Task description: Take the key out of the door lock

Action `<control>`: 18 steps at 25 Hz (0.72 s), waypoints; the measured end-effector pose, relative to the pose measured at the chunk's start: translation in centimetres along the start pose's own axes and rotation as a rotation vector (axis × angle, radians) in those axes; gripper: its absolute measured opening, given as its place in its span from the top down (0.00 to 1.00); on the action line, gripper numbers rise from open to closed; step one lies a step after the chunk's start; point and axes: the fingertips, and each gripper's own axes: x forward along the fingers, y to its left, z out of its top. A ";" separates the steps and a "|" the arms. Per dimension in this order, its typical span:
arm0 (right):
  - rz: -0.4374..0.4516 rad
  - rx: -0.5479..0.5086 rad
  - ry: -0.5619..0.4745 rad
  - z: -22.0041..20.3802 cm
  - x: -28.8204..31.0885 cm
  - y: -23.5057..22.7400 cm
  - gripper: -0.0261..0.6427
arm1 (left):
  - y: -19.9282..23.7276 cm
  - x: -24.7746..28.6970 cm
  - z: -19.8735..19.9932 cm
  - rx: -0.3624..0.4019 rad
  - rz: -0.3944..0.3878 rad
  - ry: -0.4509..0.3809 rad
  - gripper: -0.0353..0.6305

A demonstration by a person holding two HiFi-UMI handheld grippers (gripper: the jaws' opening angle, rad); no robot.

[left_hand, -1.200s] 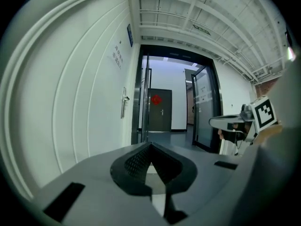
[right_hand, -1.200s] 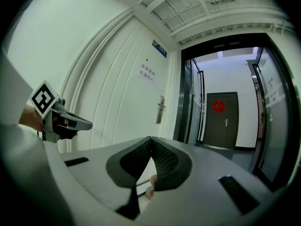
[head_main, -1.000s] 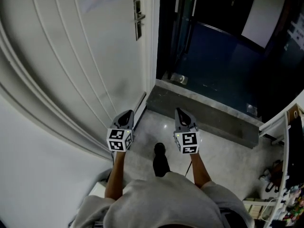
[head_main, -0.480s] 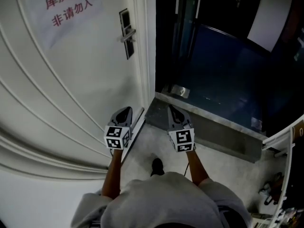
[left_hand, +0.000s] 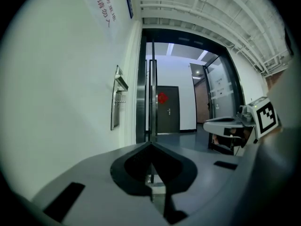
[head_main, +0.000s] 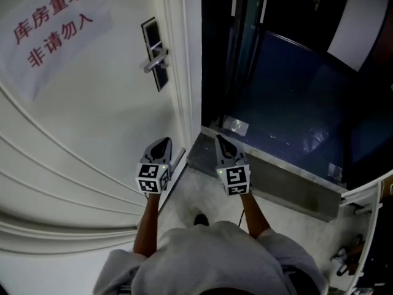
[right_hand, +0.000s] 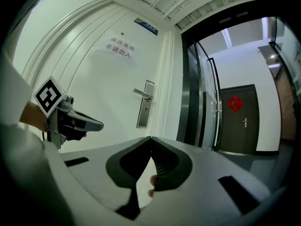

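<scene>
White door (head_main: 92, 115), red ornament (right_hand: 235, 103) only in gripper views, L claw (head_main: 163, 142), R claw (head_main: 220, 140) pressed together

Lock plate (head_main: 152, 42) on the door (head_main: 92, 128): too small in the head view to tell whether a key sits in it. In the left gripper view it stands edge-on, so its face is hidden. Paper notice (head_main: 55, 29): cut off by the top and left edges. Shoe (head_main: 199, 219): only the toe shows; the person's torso (head_main: 209, 263) covers the rest. Clutter (head_main: 351, 260) at lower right: dim, cut by the edge, unidentifiable.
</scene>
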 end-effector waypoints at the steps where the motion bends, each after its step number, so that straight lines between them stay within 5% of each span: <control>1: 0.005 0.003 0.003 -0.2 0.7 -0.1 0.93 | 0.2 0.5 -0.3 -0.001 0.001 0.010 0.92; 18: -0.004 -0.005 0.038 -1.3 8.3 -0.8 0.93 | 5.5 6.9 0.4 0.004 -0.016 0.014 0.92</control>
